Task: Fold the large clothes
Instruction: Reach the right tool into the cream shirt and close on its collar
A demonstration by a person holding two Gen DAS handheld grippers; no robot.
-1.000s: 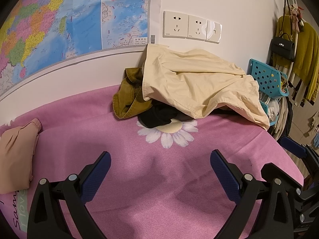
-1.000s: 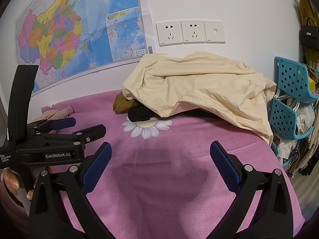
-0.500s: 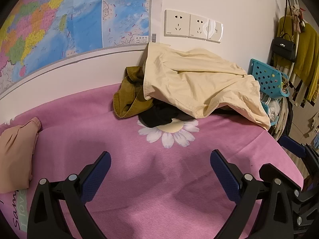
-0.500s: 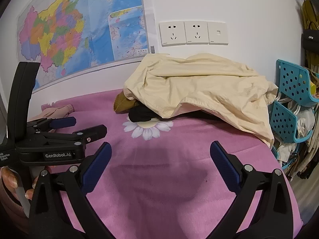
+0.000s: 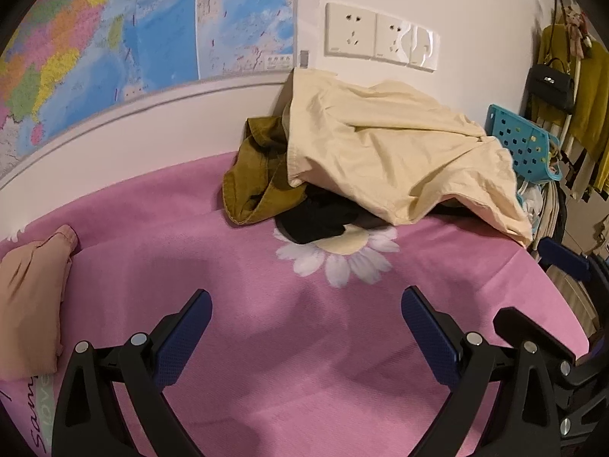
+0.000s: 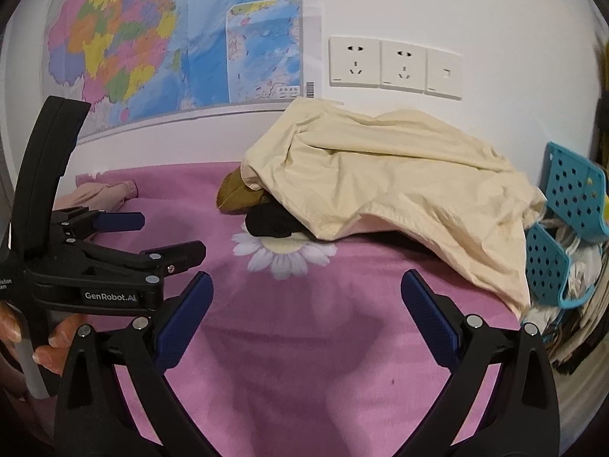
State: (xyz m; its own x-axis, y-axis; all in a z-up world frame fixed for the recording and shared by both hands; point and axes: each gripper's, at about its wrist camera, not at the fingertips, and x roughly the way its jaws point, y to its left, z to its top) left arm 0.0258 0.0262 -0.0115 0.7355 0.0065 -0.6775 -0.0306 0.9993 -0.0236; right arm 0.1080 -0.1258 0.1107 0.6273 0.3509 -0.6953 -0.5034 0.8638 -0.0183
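Both claws released, nothing held: left claw (image 5: 306, 327) and right claw (image 6: 306, 310) hover over bare pink bedspread (image 5: 266, 361).

Target pile sits at 12–1 o'clock against the wall: cream garment (image 5: 388, 152) on top, olive garment (image 5: 259, 175) and black garment (image 5: 316, 221) half-buried under it. One folded peach item (image 5: 30, 304) at 9 o'clock.

Risks, as I judge them:
- Cream hem overlaps olive and black, so a deep pinch likely drags two layers out together.
- Cream's right end drapes past the bed edge near the teal basket (image 5: 529, 148); a pull from the left could snag there or slide it off.
- Claws sit close side by side, collision likely if both go for the same corner.
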